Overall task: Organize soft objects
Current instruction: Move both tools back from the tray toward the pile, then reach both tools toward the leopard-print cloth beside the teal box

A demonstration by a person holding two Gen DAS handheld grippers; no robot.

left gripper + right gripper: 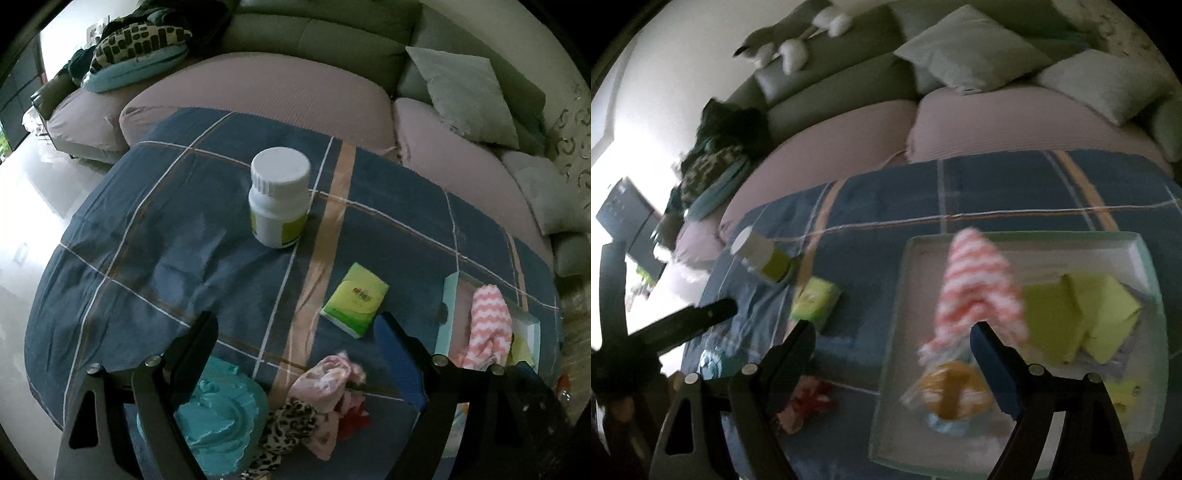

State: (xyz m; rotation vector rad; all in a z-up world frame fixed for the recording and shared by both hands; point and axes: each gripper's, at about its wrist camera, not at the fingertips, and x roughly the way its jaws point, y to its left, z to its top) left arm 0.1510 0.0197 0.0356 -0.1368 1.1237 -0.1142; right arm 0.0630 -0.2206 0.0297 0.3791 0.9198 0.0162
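On the blue plaid cloth, a soft pile lies near the front edge: a teal cloth [218, 417], a leopard-print fabric [284, 435], a pink fabric [328, 384] and a red piece [354, 417]. My left gripper [295, 332] hangs open above this pile, holding nothing. A pale tray [997, 240] holds a pink-and-white zigzag cloth [979, 291], yellow-green cloths [1078, 314] and a blurred orange-yellow item [953, 395]. My right gripper [892, 343] is open over the tray's left rim, empty. The tray [448, 295] and zigzag cloth [487, 325] also show at the right of the left wrist view.
A white bottle [279, 195] stands mid-table, with a green tissue pack [354, 299] nearer the tray. Behind the table runs a sofa with pink seat cushions [258, 85] and grey pillows [465, 96]. A black finger [698, 317] of the left gripper crosses the right wrist view's left side.
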